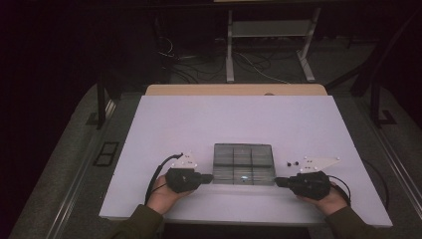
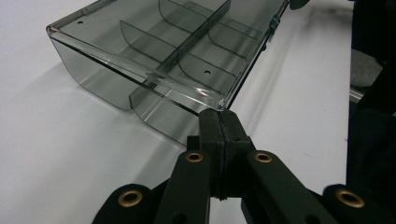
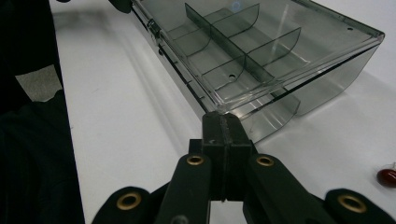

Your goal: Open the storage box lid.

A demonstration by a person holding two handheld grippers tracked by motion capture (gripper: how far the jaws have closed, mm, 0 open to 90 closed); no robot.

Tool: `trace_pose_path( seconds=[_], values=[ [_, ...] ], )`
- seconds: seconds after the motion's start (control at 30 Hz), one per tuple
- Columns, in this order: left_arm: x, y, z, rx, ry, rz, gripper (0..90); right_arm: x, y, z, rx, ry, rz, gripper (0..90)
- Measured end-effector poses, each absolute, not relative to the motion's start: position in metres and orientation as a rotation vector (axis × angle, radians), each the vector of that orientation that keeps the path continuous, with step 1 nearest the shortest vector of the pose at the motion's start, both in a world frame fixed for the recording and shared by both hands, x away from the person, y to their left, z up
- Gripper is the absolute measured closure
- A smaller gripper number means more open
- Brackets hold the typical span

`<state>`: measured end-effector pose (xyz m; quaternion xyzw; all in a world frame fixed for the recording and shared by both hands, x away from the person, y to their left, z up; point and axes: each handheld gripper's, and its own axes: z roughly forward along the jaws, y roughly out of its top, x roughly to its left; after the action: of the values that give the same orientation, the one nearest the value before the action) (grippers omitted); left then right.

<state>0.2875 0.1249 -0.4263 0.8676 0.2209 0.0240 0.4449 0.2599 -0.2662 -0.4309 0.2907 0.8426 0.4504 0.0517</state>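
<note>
1. On the white tabletop [image 1: 199, 124], a clear smoky plastic compartment box [image 1: 244, 164] sits near the front edge, divided into six cells
2. At the box's near left corner, the left gripper [image 1: 209, 177] has its jaws pressed together, tips touching the corner rim
3. At the box's near right corner, the right gripper [image 1: 278, 181] likewise has its jaws pressed together against the corner
4. Just right of the box, a small dark red bead [image 3: 387, 177] lies on the tabletop
</note>
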Motion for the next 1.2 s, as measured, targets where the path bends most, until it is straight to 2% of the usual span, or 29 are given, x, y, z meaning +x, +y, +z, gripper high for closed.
trace_pose_path(
  seconds=[0.73,1.2],
  values=[
    [0.296,0.124,-0.424,2.093,0.564,0.041,89.4,0.266,-0.266,-0.428,0.901,2.526,1.418,89.0],
    [0.306,0.117,-0.422,2.072,0.539,0.036,89.4,0.281,-0.248,-0.425,0.863,2.552,1.424,89.0]
  ],
)
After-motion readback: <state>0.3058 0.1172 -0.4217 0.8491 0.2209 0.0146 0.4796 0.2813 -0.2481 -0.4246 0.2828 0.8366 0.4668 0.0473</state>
